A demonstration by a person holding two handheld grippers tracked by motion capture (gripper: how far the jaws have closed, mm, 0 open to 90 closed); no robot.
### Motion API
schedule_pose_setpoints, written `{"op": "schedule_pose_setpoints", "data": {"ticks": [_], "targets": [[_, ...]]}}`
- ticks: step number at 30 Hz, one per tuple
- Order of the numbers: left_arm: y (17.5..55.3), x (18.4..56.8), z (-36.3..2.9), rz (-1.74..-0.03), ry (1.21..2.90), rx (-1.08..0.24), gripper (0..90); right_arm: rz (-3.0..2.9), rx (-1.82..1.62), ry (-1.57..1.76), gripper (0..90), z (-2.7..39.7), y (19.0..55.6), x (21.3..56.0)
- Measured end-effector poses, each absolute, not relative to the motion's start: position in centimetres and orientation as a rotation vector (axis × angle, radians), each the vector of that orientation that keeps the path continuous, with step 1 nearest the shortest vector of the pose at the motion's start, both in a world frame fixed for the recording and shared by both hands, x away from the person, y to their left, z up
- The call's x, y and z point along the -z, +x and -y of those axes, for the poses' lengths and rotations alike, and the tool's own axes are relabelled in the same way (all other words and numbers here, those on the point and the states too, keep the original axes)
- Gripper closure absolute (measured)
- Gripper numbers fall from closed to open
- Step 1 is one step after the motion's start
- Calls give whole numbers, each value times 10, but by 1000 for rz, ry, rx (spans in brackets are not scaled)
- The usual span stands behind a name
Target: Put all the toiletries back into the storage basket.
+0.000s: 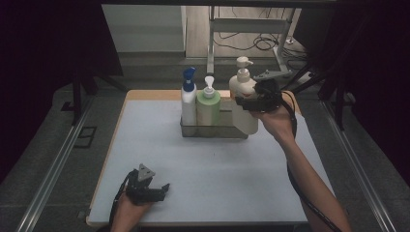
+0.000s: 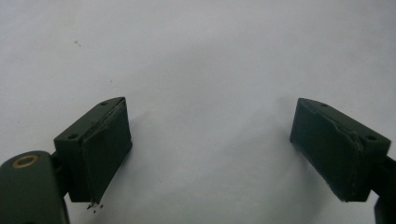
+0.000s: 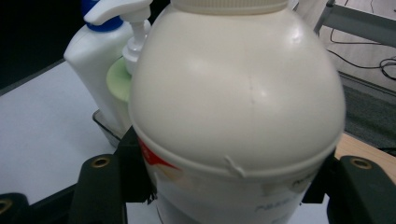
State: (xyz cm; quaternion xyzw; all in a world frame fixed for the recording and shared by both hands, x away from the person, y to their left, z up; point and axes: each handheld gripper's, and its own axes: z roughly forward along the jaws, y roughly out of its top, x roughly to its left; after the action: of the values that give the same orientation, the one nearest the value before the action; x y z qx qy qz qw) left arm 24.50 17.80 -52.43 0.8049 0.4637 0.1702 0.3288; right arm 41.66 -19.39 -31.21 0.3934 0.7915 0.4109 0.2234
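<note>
We see the right gripper [image 1: 246,102] clamped on the cream pump bottle [image 1: 244,99], its fingers pressing the body from either side just below the shoulder; in the right gripper view the bottle [image 3: 238,107] sits squarely between the two black fingers. The bottle stands upright, long axis vertical, pump head up. It is at the right end of the metal tray [image 1: 215,131], near the far edge of the table [image 1: 159,159], right of centre. We cannot tell from the high view whether its base rests inside the tray, overhangs the tray's right end, or is lifted slightly.

The relation that matters: bottle axis is vertical, fingers grip horizontally across it, and the open slot in the tray lies just left of and below the bottle, beside the green bottle [image 1: 208,107]. We judge the next move to be a short lowering or shift along that axis, keeping the bottle plumb so it does not knock its green neighbour.

The left gripper [image 1: 147,189] rests near the table's near-left corner, fingers spread wide with nothing between them [image 2: 210,154], well apart from the tray. The right hand is the only one placed to act.

Count: three pump bottles (one white with blue pump [image 1: 188,101], one green, one cream), one tray, two grippers.
</note>
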Motion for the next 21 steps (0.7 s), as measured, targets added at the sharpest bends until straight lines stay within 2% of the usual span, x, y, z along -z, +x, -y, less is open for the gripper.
{"op": "schedule_pose_setpoints", "data": {"ticks": [21], "targets": [[245, 524, -178, -1214, 2104, -444, 121, -2134, -1138, 1161, 380, 186, 456, 325]]}}
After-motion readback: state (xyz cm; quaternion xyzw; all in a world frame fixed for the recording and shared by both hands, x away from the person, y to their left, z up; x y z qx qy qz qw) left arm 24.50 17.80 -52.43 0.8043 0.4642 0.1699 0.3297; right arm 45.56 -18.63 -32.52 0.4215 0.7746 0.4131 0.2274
